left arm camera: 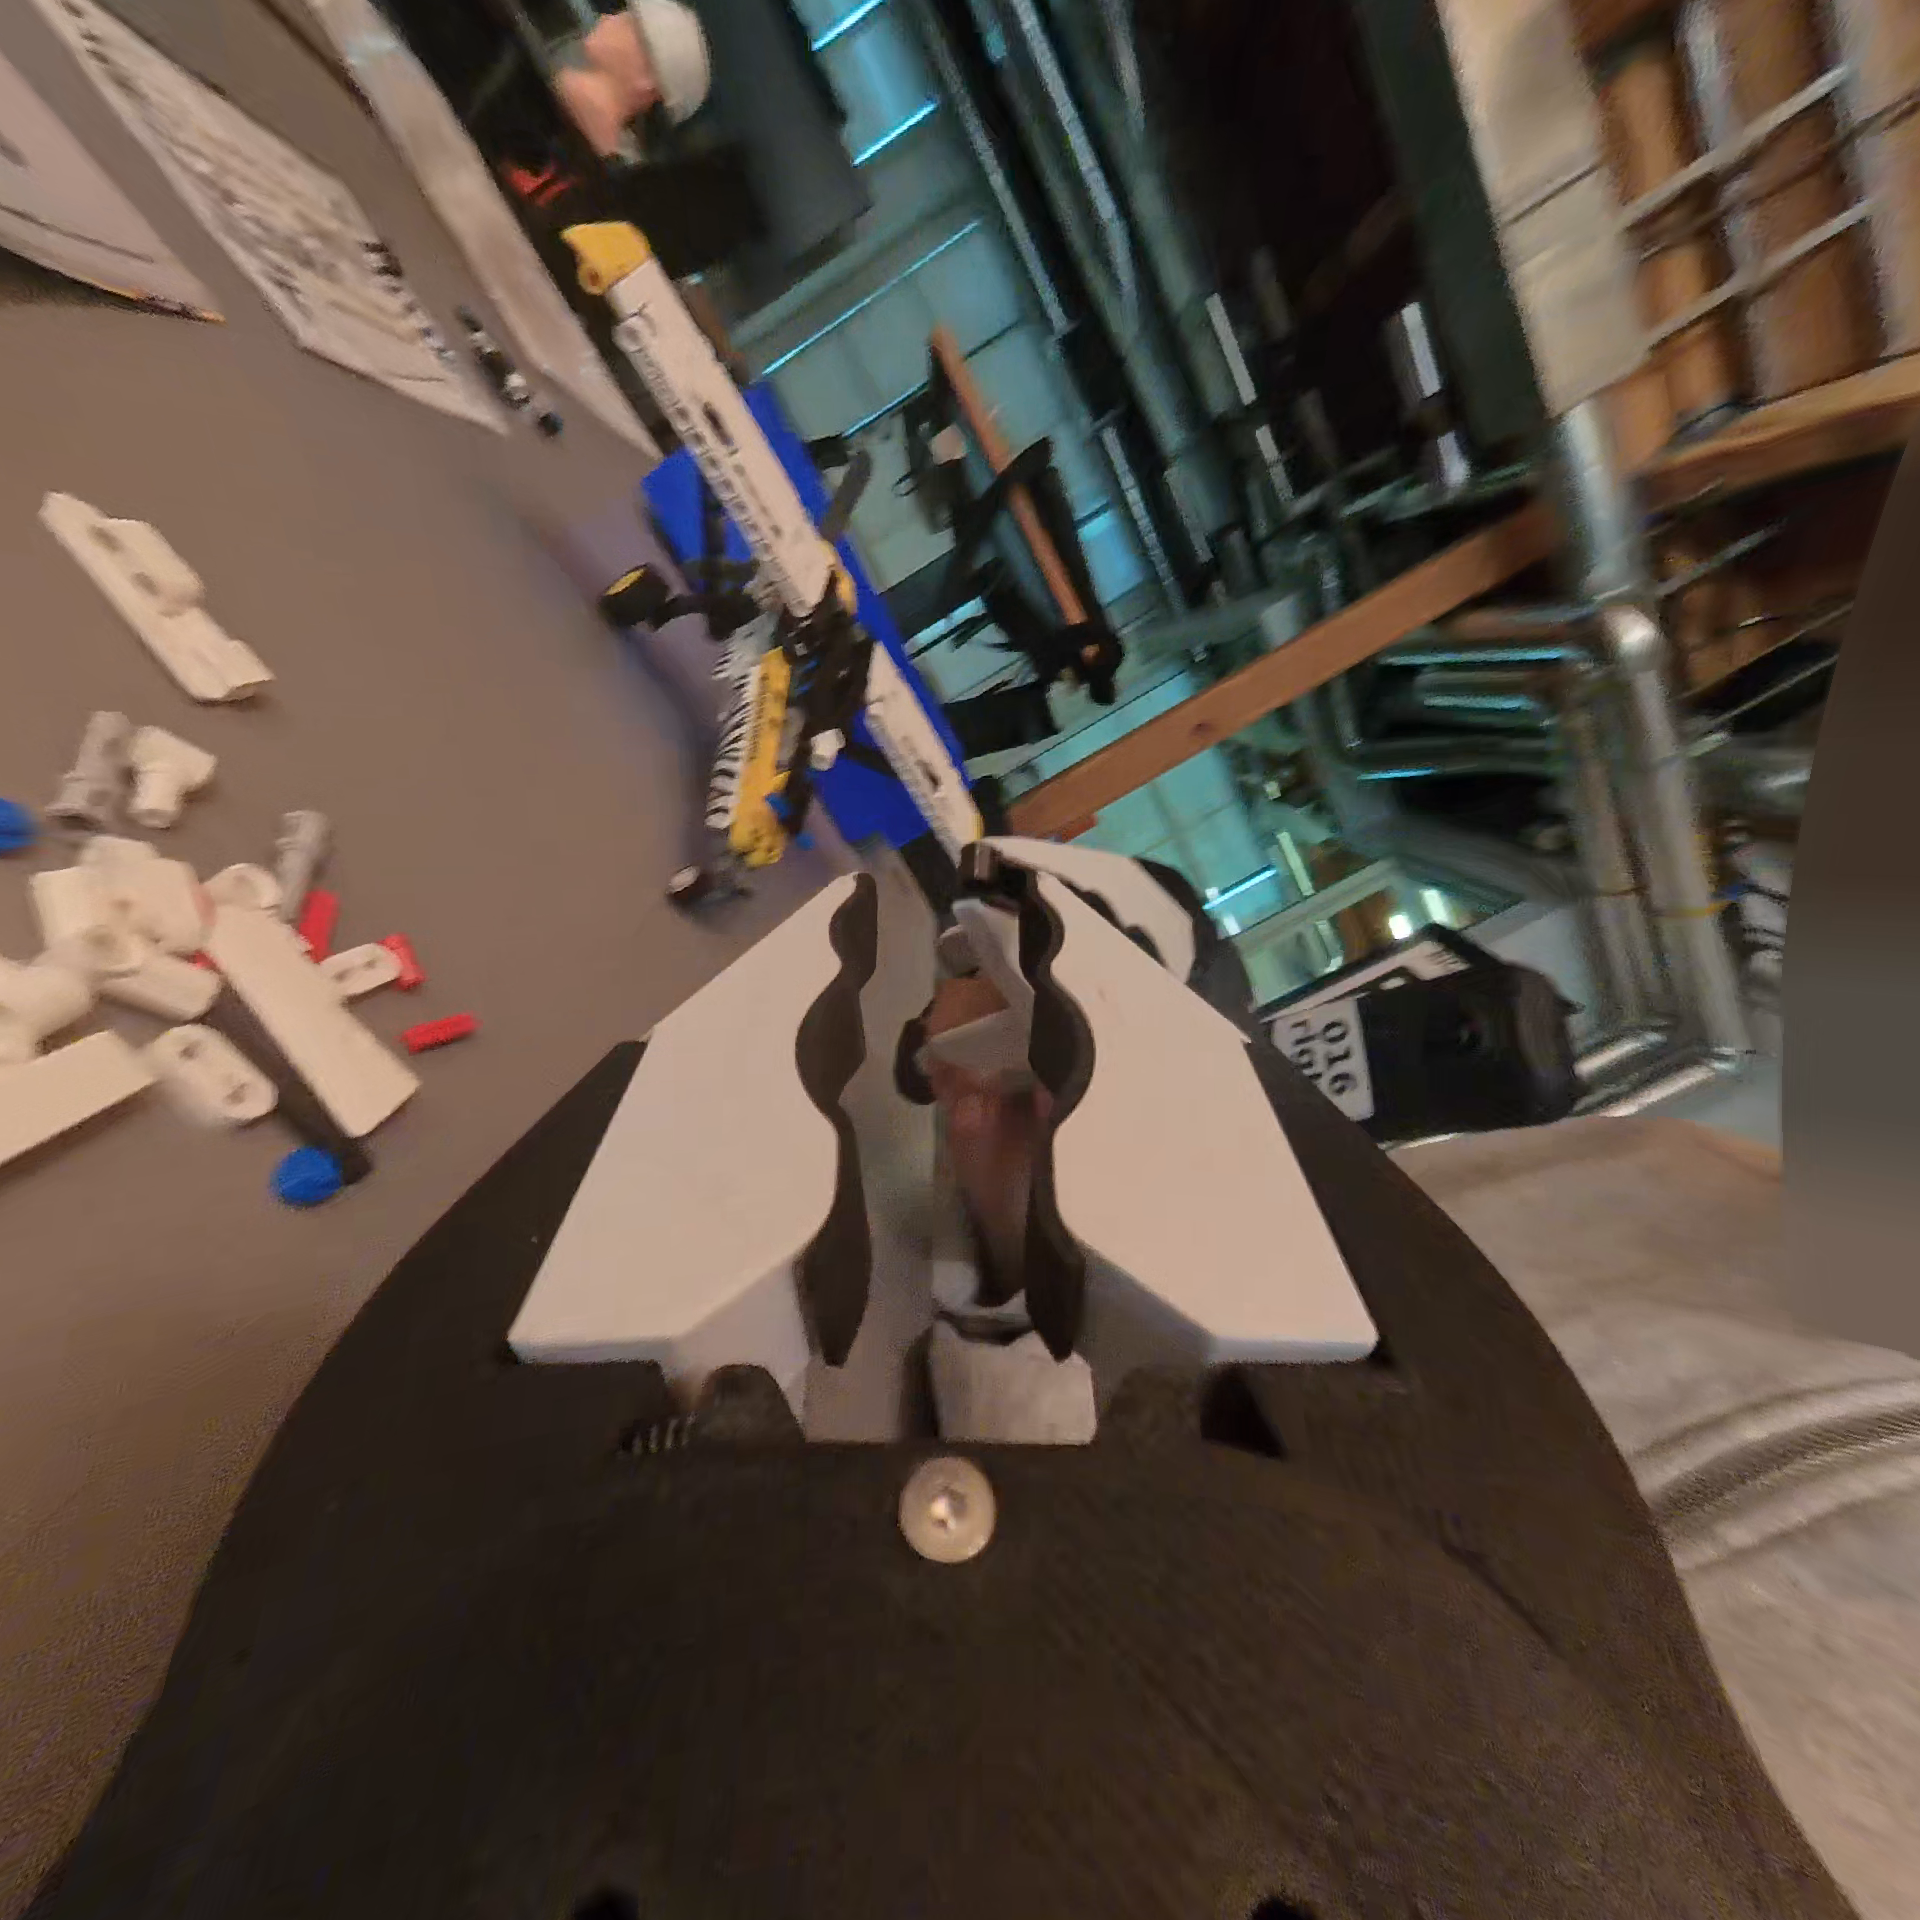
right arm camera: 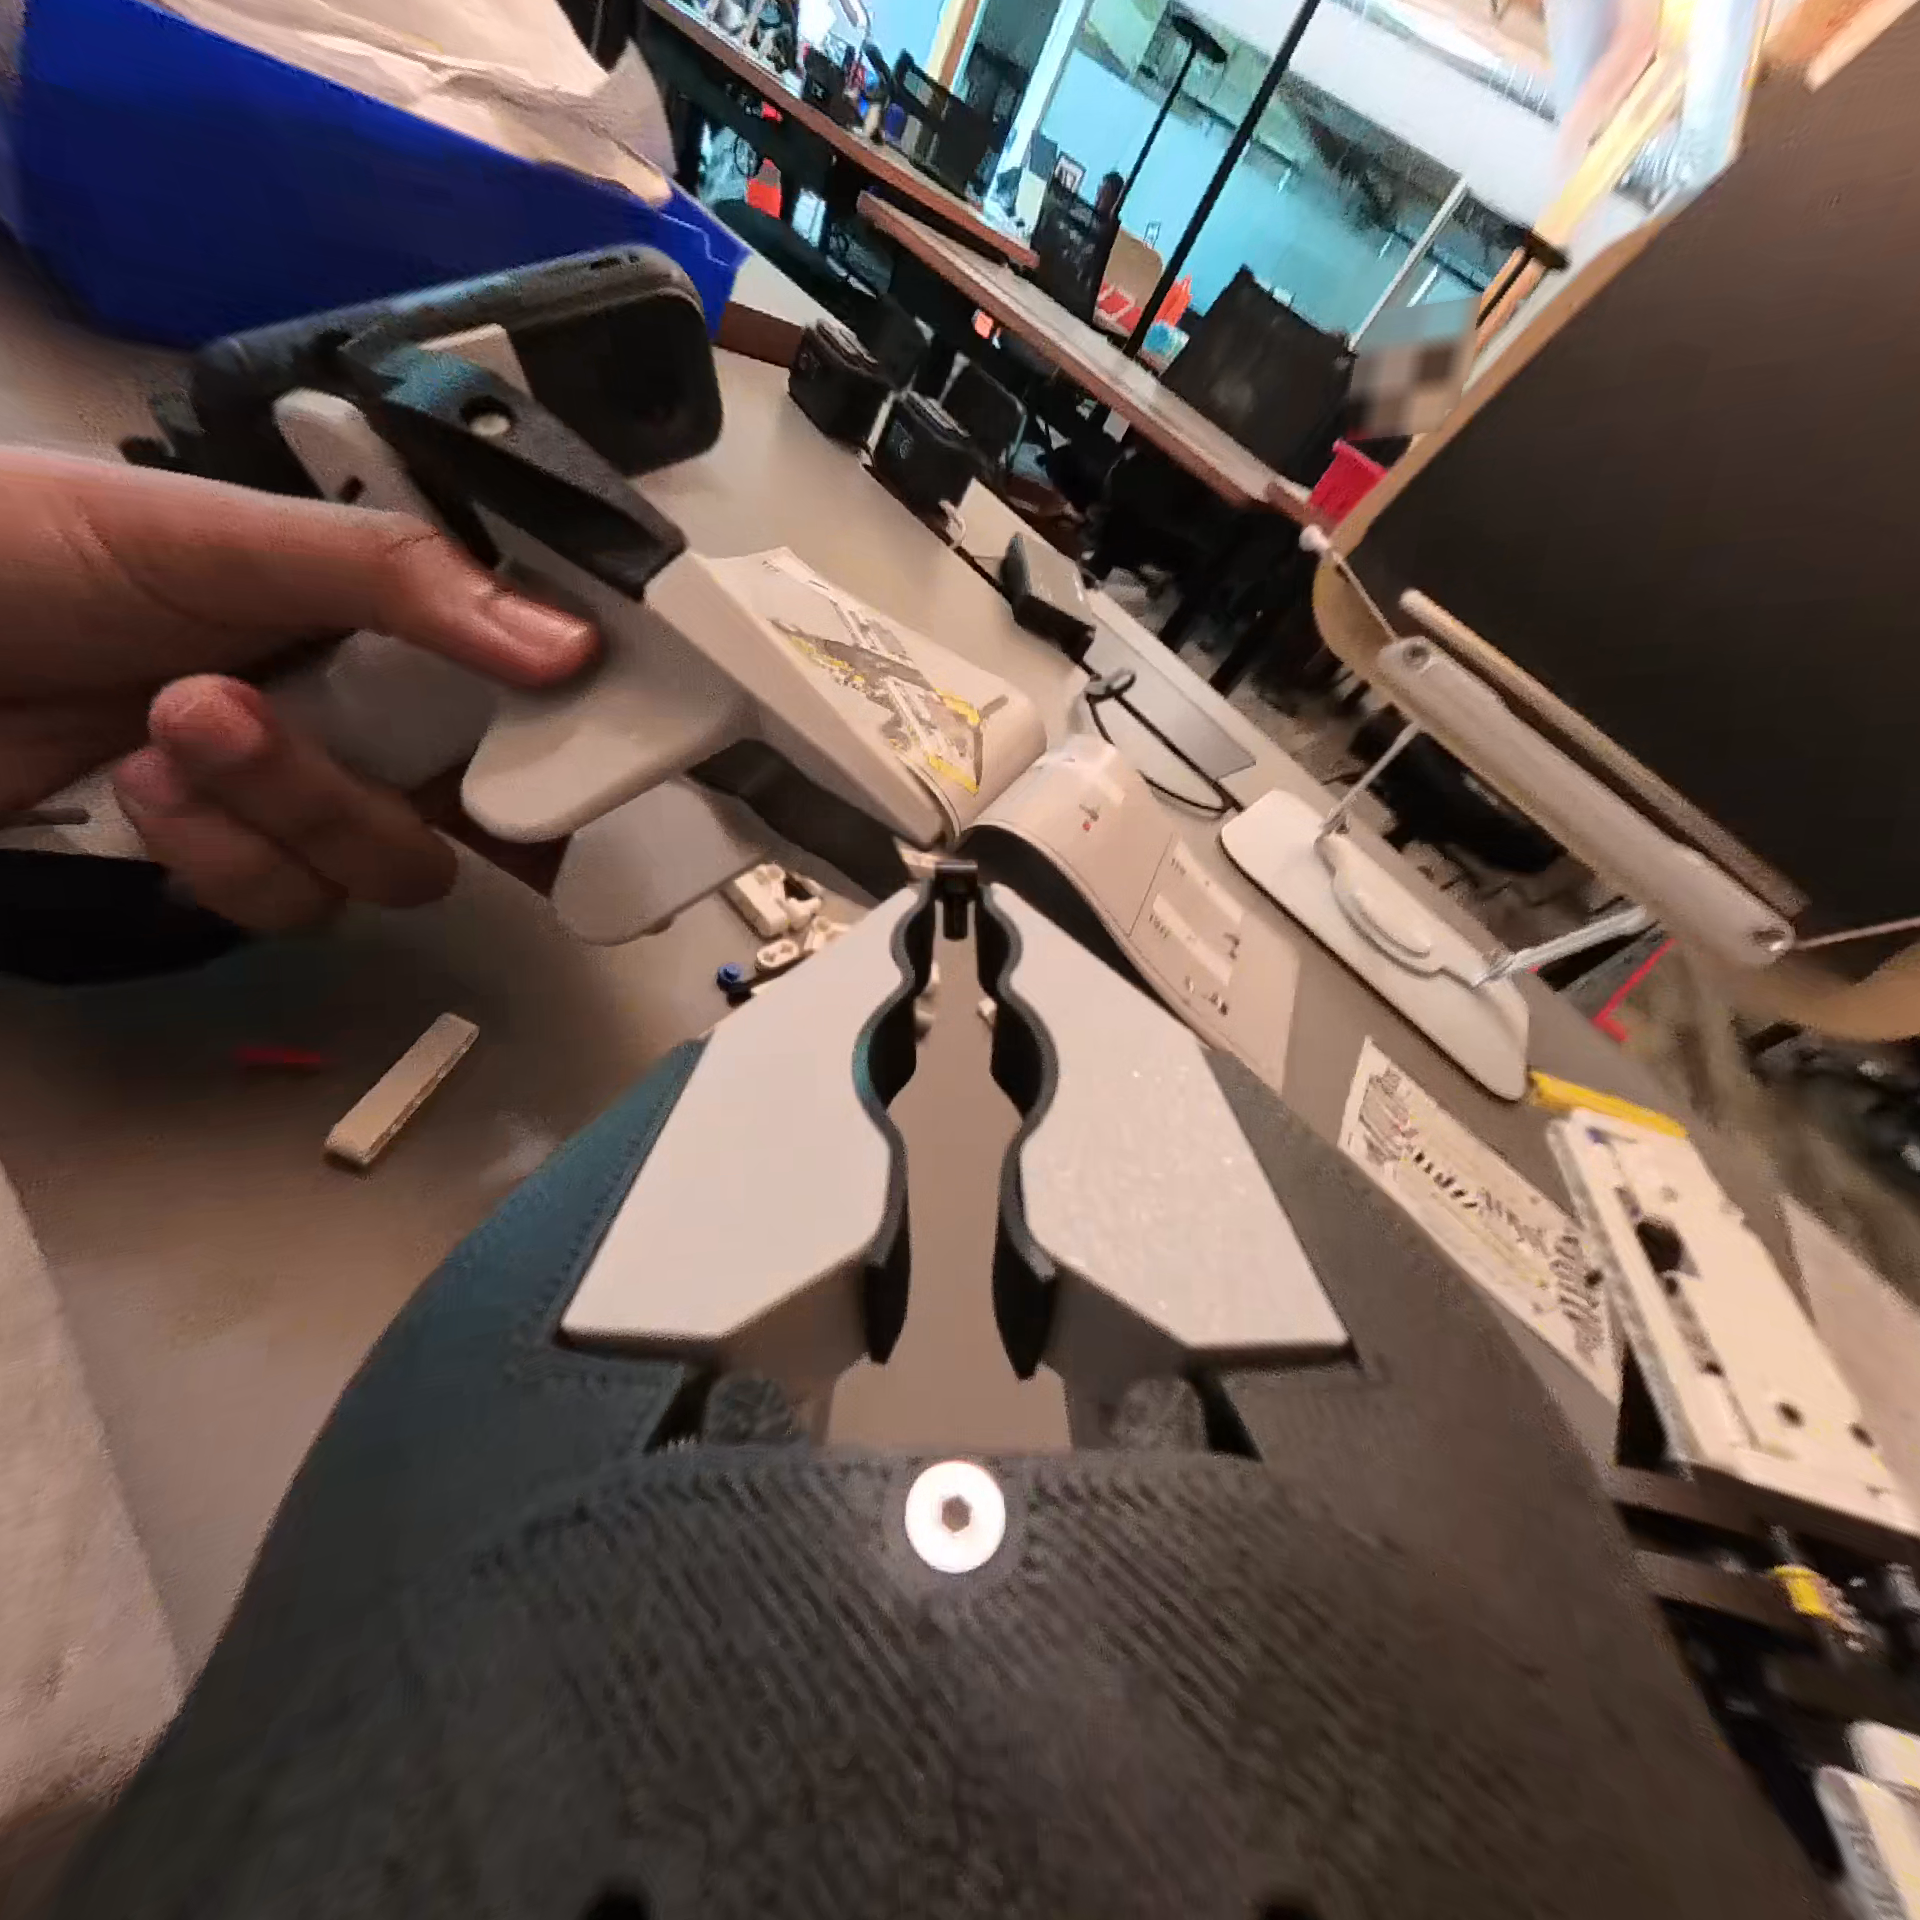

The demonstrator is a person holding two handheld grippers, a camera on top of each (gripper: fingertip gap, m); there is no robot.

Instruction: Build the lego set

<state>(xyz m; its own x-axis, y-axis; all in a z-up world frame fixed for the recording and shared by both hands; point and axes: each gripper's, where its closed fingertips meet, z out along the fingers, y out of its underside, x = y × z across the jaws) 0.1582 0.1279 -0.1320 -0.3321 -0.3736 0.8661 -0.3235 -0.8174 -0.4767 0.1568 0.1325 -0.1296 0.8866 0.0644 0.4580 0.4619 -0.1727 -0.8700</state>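
Observation:
My left gripper (left arm camera: 935,873) is shut on a small white lego piece (left arm camera: 982,961) that lies against its right pad. My right gripper (right arm camera: 951,899) is shut on a small black pin (right arm camera: 951,904) at its fingertips. The pin is right at the tip of the left gripper, which a hand holds in the right wrist view (right arm camera: 925,826). The right gripper's fingers (left arm camera: 1122,894) come in from the right in the left wrist view. The long white, yellow and black lego model (left arm camera: 727,457) stands on the grey table beyond; it also shows in the right wrist view (right arm camera: 1704,1309).
Loose white pieces (left arm camera: 156,956), red pins (left arm camera: 436,1031) and a blue part (left arm camera: 307,1176) lie at the left. A blue bin (right arm camera: 260,177), an instruction booklet (right arm camera: 894,675), printed sheets (right arm camera: 1475,1195), a white beam (right arm camera: 400,1091) and a monitor stand (right arm camera: 1382,935) are on the table. Only a small space, under 4 cm, lies between the two pairs of fingers.

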